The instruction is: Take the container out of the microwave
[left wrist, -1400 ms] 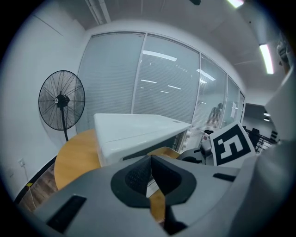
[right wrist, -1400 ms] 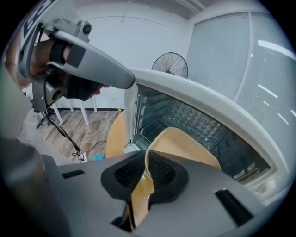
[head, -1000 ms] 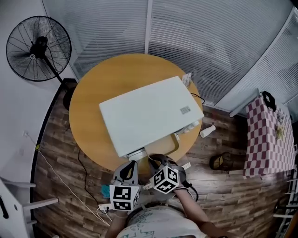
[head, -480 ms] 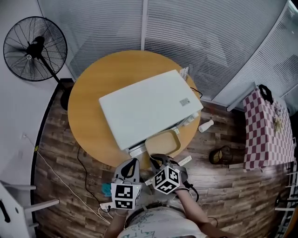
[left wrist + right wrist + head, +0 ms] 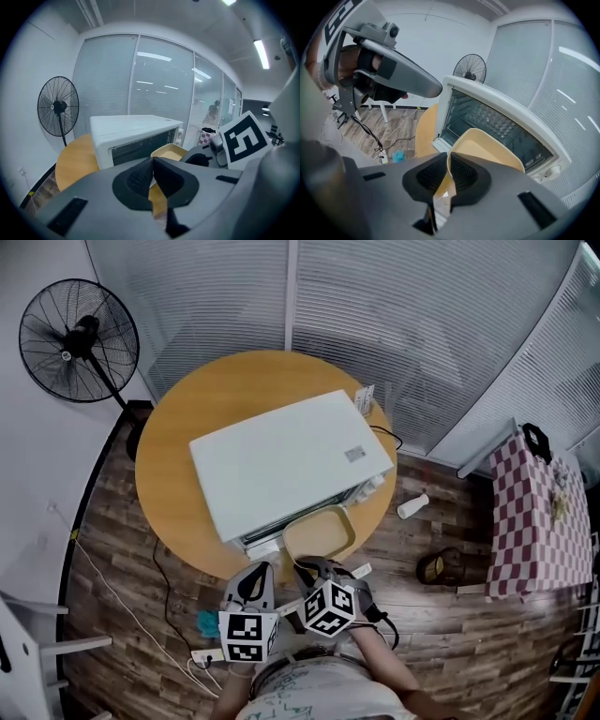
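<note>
Container (image 5: 319,532): came further out of the microwave (image 5: 281,460) than a second before. Most of the tan tray showed in front of the open cavity, its far end still at the mouth, above the counter (image 5: 178,427). Right claw (image 5: 448,164): I had it clamped on the near rim, pads pressing the thin wall. Left claw (image 5: 153,161): jaws together, nothing held, just beside the right. Step in hand was the withdrawal, nearly done. Next move, as I judged it, called for a level pull toward me until the far end cleared, no tipping
</note>
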A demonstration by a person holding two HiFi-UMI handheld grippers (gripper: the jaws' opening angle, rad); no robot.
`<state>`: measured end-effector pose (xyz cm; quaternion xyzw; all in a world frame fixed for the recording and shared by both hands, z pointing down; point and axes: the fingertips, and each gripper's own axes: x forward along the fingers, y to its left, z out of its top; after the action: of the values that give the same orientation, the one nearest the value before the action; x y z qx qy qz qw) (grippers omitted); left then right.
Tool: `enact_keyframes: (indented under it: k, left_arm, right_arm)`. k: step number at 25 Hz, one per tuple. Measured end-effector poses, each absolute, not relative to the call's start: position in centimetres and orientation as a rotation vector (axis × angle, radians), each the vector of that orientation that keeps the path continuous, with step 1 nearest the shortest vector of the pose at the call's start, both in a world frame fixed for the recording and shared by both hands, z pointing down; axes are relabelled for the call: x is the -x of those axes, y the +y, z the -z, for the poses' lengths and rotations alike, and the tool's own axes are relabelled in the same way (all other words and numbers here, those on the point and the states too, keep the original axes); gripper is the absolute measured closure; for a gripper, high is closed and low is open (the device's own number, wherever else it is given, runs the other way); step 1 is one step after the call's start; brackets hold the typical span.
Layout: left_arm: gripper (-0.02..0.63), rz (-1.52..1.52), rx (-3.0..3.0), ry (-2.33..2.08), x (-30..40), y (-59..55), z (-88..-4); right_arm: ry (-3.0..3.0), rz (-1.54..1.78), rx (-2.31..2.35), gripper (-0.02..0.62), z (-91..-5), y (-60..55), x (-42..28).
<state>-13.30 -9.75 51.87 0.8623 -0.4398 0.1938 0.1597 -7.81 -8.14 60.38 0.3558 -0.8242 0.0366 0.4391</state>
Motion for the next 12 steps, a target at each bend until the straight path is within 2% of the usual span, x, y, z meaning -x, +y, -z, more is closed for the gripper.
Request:
enact_keyframes:
  k: [12]
  left_arm:
    - [0.592,-0.563,-2.398,-1.327,8.7,-6.4,-52.1]
  right_arm:
    - [-2.097,-0.046,-0.827,0.577,-59.2,-5.8,4.2]
